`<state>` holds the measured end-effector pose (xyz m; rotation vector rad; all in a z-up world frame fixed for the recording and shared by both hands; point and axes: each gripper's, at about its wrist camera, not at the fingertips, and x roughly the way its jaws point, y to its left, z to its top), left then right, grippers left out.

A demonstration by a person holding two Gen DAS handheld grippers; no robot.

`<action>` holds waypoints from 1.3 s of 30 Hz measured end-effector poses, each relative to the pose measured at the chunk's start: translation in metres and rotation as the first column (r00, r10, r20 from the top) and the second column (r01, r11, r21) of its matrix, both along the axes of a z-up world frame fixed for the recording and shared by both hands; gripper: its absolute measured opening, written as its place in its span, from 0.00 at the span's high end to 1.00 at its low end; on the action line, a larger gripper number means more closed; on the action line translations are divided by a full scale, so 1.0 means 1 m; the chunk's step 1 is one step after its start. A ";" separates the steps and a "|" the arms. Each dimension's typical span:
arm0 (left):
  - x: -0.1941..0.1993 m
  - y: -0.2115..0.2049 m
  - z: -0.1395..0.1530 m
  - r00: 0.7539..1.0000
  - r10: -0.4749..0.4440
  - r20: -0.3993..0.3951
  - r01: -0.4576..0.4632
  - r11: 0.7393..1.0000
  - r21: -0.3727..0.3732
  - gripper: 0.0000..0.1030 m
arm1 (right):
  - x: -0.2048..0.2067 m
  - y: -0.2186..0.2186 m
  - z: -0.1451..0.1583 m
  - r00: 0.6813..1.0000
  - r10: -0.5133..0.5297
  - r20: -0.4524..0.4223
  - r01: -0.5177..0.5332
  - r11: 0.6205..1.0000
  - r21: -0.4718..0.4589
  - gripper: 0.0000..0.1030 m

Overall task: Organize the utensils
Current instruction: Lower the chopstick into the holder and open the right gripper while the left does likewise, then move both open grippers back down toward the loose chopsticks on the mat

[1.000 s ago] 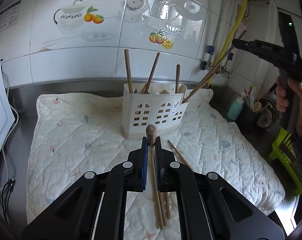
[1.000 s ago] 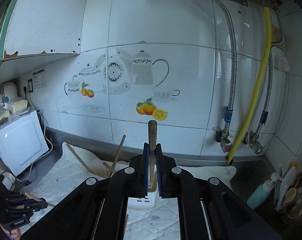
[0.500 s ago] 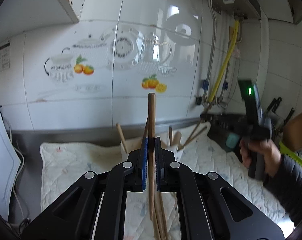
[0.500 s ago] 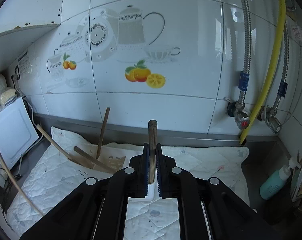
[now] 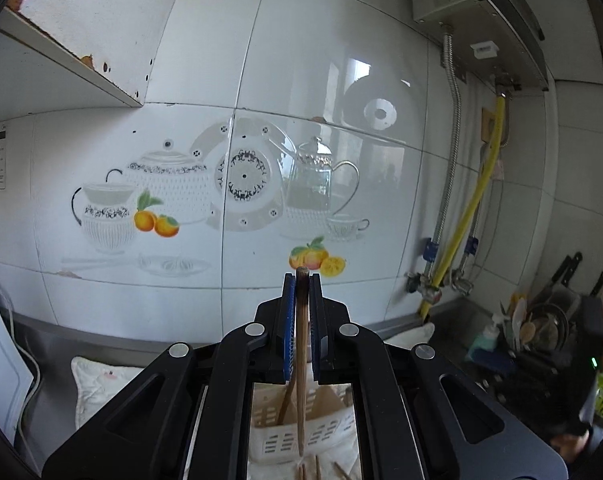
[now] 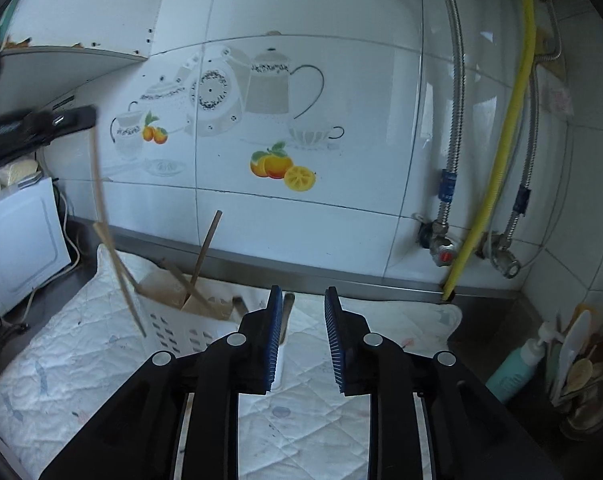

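Right wrist view is looking down over a white quilted cloth [image 6: 81, 364] covering the steel bench [image 6: 501, 320], with open cloth lying in front of and to the right of a white slotted utensil holder [image 6: 169, 330]. A tiled wall is closing the far edge. The right hand-held gripper [image 6: 303, 340] is pointing slightly downward with its blue-padded jaws opening; a dark-tipped wooden handle [image 6: 287, 314] is standing just beside the left pad, and the pads are not pressing it. Several wooden utensils [image 6: 205, 252] are leaning in the holder.

At the far left, blurred, the left hand-held gripper [image 6: 75, 118] is hanging above the holder with a long wooden stick [image 6: 113, 248] dangling from it.

Left wrist view is showing that left hand-held gripper [image 5: 302, 320] clenched on the wooden stick [image 5: 301, 380], which is running upright between the blue pads, its lower end over the holder [image 5: 301, 436].

To the right, a soap bottle [image 6: 519, 364] and a pot of spoons [image 6: 585, 384] are crowding the bench corner, under a yellow hose [image 6: 501, 160].
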<state>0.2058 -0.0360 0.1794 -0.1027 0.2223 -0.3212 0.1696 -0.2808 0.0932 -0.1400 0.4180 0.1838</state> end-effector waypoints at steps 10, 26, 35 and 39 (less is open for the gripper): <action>0.013 -0.010 -0.002 1.000 0.008 0.000 -0.008 1.000 0.017 0.96 | -0.037 0.005 -0.044 0.996 0.062 -0.058 -0.057 0.996 0.073 0.79; 0.006 0.011 -0.048 0.994 -0.045 -0.097 0.052 0.996 0.066 0.91 | -0.046 0.025 -0.072 0.986 0.119 -0.118 -0.104 0.986 0.130 0.67; 0.001 0.030 -0.064 0.992 0.000 -0.129 0.009 0.998 0.066 0.91 | -0.035 0.046 -0.070 0.975 0.181 -0.130 -0.163 0.977 0.137 0.68; -0.004 0.038 -0.066 0.991 0.015 -0.130 -0.006 0.997 0.071 0.91 | -0.020 0.062 -0.062 0.965 0.230 -0.123 -0.211 0.966 0.149 0.69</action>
